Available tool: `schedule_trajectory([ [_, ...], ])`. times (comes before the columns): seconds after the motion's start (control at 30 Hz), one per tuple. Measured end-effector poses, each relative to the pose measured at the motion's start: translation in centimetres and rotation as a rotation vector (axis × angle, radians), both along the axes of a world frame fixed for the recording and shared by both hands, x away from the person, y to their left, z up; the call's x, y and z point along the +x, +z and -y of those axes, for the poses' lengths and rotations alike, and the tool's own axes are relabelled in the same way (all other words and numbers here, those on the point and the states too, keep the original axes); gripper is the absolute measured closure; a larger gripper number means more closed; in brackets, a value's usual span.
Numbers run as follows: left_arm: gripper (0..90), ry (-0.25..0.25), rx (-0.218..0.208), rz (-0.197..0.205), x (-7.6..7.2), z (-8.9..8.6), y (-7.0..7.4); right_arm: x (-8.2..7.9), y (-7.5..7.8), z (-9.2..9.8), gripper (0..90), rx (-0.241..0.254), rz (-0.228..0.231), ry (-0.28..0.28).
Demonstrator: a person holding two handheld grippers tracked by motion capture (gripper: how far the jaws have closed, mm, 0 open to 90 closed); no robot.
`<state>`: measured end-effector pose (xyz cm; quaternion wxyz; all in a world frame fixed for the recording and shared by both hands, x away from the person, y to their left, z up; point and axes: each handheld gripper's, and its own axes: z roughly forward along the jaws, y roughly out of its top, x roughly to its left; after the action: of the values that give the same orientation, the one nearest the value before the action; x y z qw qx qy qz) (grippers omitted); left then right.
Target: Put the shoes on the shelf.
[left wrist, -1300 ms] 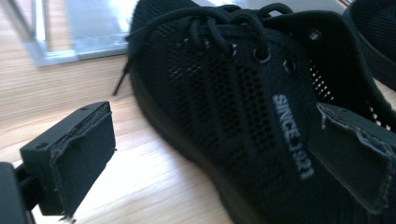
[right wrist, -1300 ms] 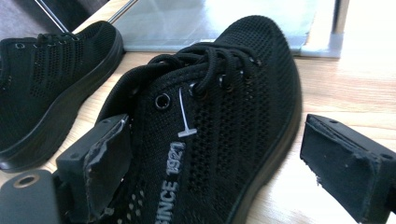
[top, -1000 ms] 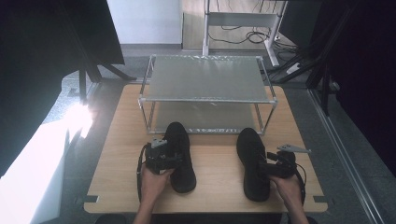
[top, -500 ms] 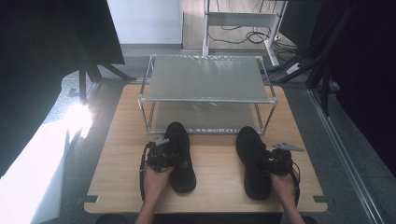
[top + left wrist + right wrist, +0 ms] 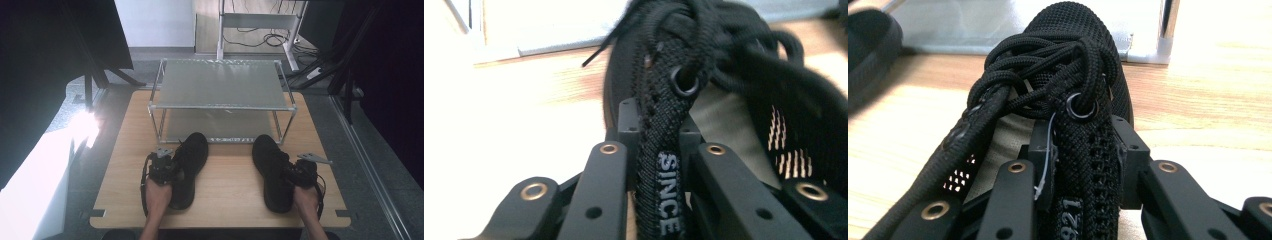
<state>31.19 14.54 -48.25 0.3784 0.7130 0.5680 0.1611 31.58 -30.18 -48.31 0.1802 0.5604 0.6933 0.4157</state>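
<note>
Two black lace-up shoes lie on the wooden table in front of the rack. My left gripper (image 5: 162, 167) is shut on the left shoe (image 5: 192, 155); in the left gripper view its jaws pinch the shoe's side wall (image 5: 663, 150) by the top eyelet, my left gripper (image 5: 659, 125) having just closed there. My right gripper (image 5: 301, 175) is shut on the right shoe (image 5: 267, 160); in the right gripper view my right gripper (image 5: 1083, 142) has just closed on that shoe's (image 5: 1068, 45) collar edge beside the laces.
A two-tier metal shoe rack (image 5: 220, 87) stands at the back of the table (image 5: 227, 205), both shelves bare. The shoes' toes lie just short of its lower shelf. The left shoe's toe (image 5: 868, 45) also lies to the left in the right gripper view.
Both grippers' jaws have closed onto the shoes' side walls. The left hand has shifted a little to the left, and the left shoe's heel has swung with it. The right hand stays put.
</note>
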Motion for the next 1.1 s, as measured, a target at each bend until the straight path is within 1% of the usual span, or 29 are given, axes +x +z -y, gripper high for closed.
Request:
schedule_trajectory([
  [0.03,81.7,0.005,-0.025,-0.003,0.0,-0.4,0.0,0.0,0.0,0.2,68.9,0.016,-0.002,-0.004],
  [0.07,81.9,0.007,-0.044,-0.006,0.0,-0.6,-0.1,0.0,0.0,0.3,69.2,0.044,-0.005,-0.010],
  [0.17,82.0,0.017,-0.099,-0.015,0.0,-1.2,-0.2,0.1,-0.1,0.7,69.6,0.102,-0.015,-0.010],
  [0.27,82.0,0.016,-0.150,-0.022,-0.2,-1.6,-0.3,0.2,-0.3,0.8,69.6,0.175,-0.031,-0.015],
  [0.3,82.0,0.017,-0.161,-0.022,-0.2,-1.6,-0.3,0.3,-0.3,0.9,69.6,0.206,-0.038,-0.017],
  [0.37,82.0,0.017,-0.191,-0.019,-0.3,-1.5,-0.3,0.4,-0.4,0.9,69.6,0.252,-0.048,-0.017],
  [0.47,81.9,0.017,-0.223,-0.009,-0.5,-1.3,0.0,0.4,-0.5,0.7,69.6,0.316,-0.057,-0.012],
  [0.57,81.9,0.013,-0.248,0.003,-0.6,-1.1,0.5,0.5,-0.2,0.4,69.6,0.352,-0.051,-0.008],
  [0.67,81.8,0.001,-0.267,0.020,-0.8,-0.7,1.0,0.4,0.2,0.1,69.6,0.387,-0.041,0.008],
  [0.73,81.8,-0.004,-0.278,0.032,-0.9,-0.4,1.3,0.3,0.4,-0.1,69.6,0.424,-0.037,0.018],
  [0.83,81.6,-0.006,-0.298,0.044,-1.0,0.0,1.7,0.2,0.9,-0.6,69.5,0.468,-0.032,0.034],
  [0.93,81.6,-0.015,-0.322,0.055,-1.1,0.4,2.1,0.1,1.6,-1.0,69.5,0.488,-0.021,0.054],
  [1.03,81.5,-0.027,-0.337,0.061,-1.2,0.7,2.5,0.1,2.3,-1.5,69.5,0.511,-0.010,0.067],
  [1.1,81.3,-0.028,-0.346,0.068,-1.3,0.8,2.8,0.1,2.7,-1.7,69.5,0.522,-0.012,0.075],
])
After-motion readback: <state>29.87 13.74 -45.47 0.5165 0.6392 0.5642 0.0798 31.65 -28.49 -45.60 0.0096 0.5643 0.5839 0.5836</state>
